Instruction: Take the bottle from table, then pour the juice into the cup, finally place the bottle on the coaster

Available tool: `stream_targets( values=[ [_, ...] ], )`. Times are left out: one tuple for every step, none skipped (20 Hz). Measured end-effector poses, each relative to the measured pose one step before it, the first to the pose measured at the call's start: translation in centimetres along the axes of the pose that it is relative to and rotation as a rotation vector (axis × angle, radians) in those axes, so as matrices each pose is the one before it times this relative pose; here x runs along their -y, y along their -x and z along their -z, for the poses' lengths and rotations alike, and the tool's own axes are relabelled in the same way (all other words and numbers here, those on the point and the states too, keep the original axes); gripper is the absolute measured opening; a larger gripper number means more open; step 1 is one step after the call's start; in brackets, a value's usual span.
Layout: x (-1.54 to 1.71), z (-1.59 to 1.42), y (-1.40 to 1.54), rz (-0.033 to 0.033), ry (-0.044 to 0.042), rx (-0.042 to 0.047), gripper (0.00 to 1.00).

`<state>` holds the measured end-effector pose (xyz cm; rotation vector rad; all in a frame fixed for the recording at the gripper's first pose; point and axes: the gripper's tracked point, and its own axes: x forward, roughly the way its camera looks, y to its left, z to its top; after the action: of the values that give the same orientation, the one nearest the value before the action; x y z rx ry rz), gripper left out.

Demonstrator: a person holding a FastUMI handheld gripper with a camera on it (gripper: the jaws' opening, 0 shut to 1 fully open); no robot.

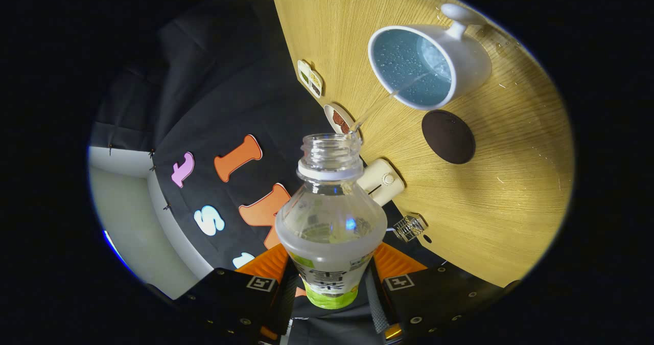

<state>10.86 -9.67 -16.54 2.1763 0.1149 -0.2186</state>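
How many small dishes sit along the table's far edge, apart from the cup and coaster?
2. One small dish lies at the table edge nearest the cup; the other small dish sits just beyond the mouth of the bottle, partly hidden by it. The tool grips the bottle.

Item count, one table (511, 191)
One bottle (331, 222) clamped between two fingers (245, 294); one cup (429, 64); one coaster (448, 136); two small dishes (310, 78); one cream device (380, 181); one wire piece (410, 227).
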Motion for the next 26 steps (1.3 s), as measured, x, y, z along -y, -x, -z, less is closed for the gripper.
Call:
stream_targets(
  values=[
    [-0.029,-0.084,-0.004,-0.00321,-0.00705,0.00025,0.63],
    [-0.093,0.081,0.000,-0.00005,-0.00957,0.00152,0.63],
    [0.009,-0.098,-0.040,0.00021,-0.00785,0.00113,0.63],
    [0.036,-0.036,0.032,0.00143,-0.00706,0.00193,0.63],
    [-0.112,-0.050,0.009,0.00156,-0.00839,0.00174,0.63],
    [-0.069,0.005,0.002,0.00079,-0.00672,0.00179,0.63],
    [0.017,0.014,-0.040,0.00210,-0.00700,-0.00030,0.63],
    [0.068,-0.019,-0.054,0.00087,-0.00879,-0.00083,0.63],
    [-0.019,0.072,-0.072,0.00215,-0.00924,-0.00186,0.63],
    [0.112,-0.018,-0.075,0.00349,-0.00729,-0.00388,0.63],
    [0.062,-0.068,-0.068,0.00088,-0.00521,-0.00013,0.63],
    [0.028,0.081,-0.041,0.00392,-0.00543,0.00030,0.63],
    [-0.020,0.063,0.008,0.00219,-0.00714,0.00063,0.63],
    [0.018,-0.049,-0.089,0.00149,-0.00588,0.00125,0.63],
    [0.020,0.014,0.079,0.00163,-0.00400,0.00199,0.63],
    [0.063,-0.006,0.127,0.00178,-0.00113,0.00280,0.63],
    [-0.174,-0.060,-0.085,0.00328,-0.00138,0.00286,0.63],
    [-0.038,-0.017,-0.054,0.00025,-0.00374,0.00222,0.63],
    [0.002,0.002,-0.021,0.00069,-0.00318,0.00243,0.63],
    [0.020,-0.049,-0.005,0.00236,-0.00363,0.00277,0.63],
    [-0.071,-0.050,0.023,-0.00023,-0.00483,0.00159,0.63],
    [0.040,-0.053,-0.008,0.00091,-0.00520,0.00172,0.63],
    [-0.006,-0.041,-0.033,0.00140,-0.00498,0.00205,0.63],
    [-0.084,-0.082,0.055,-0.00011,-0.00504,0.00156,0.63],
    [0.001,0.000,-0.112,-0.00141,-0.00498,0.00020,0.63],
    [-0.022,0.121,-0.005,-0.00040,-0.00328,-0.00071,0.63]
  ],
)
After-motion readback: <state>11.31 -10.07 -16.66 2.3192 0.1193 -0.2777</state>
